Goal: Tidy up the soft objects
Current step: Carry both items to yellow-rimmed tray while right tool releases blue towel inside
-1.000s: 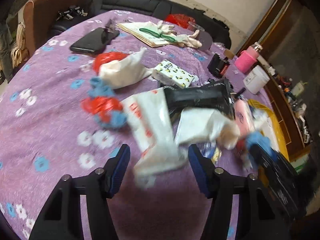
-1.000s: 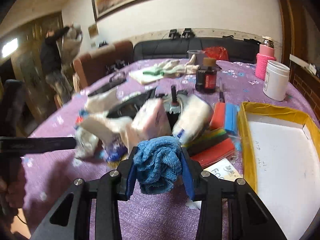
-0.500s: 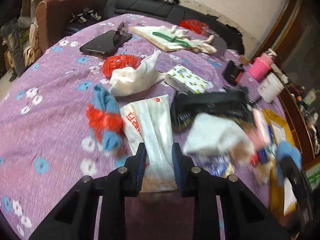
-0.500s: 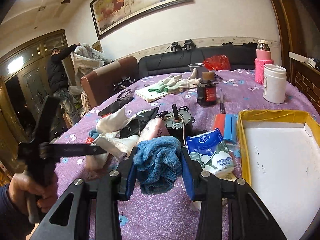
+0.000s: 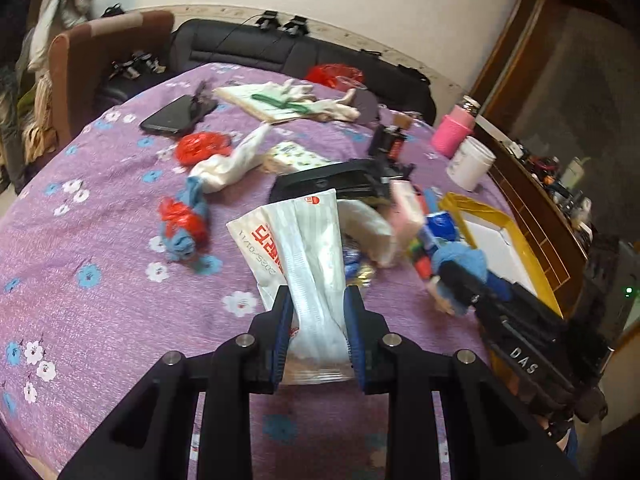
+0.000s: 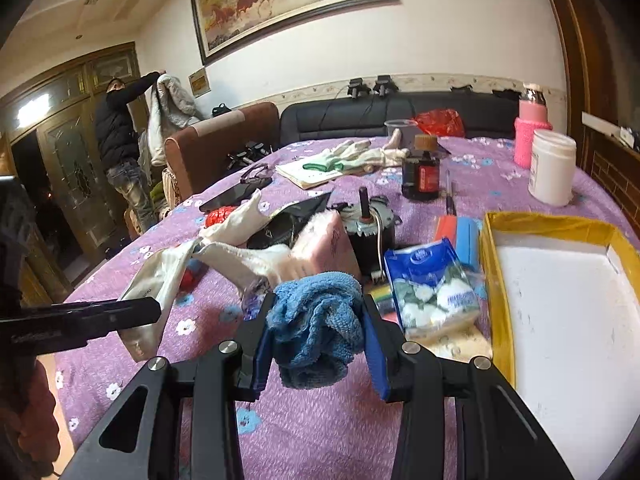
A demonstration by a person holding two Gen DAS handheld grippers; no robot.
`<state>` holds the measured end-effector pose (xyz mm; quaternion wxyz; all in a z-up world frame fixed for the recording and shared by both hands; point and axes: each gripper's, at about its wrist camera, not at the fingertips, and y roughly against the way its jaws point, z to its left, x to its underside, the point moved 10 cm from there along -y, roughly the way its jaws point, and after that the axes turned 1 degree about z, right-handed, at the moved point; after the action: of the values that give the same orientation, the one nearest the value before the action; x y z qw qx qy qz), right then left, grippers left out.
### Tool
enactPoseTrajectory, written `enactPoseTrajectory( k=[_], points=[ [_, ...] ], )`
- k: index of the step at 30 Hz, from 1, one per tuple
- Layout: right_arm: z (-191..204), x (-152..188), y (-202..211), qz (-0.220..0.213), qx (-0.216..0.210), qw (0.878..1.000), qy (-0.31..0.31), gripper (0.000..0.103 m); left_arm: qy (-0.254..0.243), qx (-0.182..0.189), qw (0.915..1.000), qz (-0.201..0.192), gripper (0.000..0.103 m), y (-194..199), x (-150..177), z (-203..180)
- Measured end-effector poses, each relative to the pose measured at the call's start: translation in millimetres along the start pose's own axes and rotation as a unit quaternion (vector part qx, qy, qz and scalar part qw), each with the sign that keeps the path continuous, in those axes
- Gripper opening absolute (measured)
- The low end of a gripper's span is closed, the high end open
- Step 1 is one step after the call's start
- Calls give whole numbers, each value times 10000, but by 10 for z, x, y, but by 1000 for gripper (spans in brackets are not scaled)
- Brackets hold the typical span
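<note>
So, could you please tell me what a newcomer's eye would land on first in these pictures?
Probably the left tongs pinching a white plastic packet above the purple flowered tablecloth, and the right tongs shut on a blue cloth. Just right of that cloth sits an empty yellow-rimmed tray.

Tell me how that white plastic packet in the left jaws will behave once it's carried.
The white packet is probably floppy: it crumples where the left gripper pinches it. It looks light, its free end standing up unsupported. The glossy film may slip, so keep the grip firm.
</note>
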<state>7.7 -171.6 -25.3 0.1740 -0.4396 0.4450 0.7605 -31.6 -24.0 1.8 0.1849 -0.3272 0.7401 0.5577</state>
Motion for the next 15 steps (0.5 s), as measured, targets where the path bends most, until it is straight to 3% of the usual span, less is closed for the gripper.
enactPoseTrajectory(
  k=[15],
  points=[
    [-440, 49, 458, 83, 177, 9983, -544, 43, -534, 167, 9983, -191, 25, 289, -80, -509]
  ],
)
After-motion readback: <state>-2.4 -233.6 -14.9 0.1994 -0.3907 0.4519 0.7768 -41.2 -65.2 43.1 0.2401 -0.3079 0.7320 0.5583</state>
